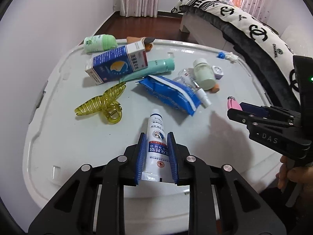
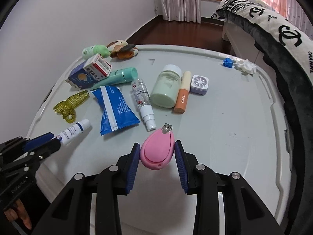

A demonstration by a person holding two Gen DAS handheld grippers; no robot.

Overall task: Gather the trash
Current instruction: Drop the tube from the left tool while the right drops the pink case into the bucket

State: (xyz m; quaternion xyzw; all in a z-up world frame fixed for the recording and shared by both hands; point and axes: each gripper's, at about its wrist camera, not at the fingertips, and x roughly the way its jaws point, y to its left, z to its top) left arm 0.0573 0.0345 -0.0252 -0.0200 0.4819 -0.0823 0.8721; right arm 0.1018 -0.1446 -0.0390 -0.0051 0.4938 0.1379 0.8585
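In the left wrist view my left gripper is shut on a white ointment tube, whose cap end points away over the grey lid. The right wrist view shows that same tube sticking out of the left gripper at the lower left. My right gripper is shut on a pink egg-shaped nail clipper, its metal tip pointing forward. From the left wrist view, the right gripper comes in from the right with the pink clipper in its pads. A crumpled tissue lies at the far right corner.
On the lid lie a blue wrapper, a yellow hair claw, a blue-white box, a teal tube, a spray bottle, a pale green jar, an orange lip balm and a lilac case. A bed borders the right.
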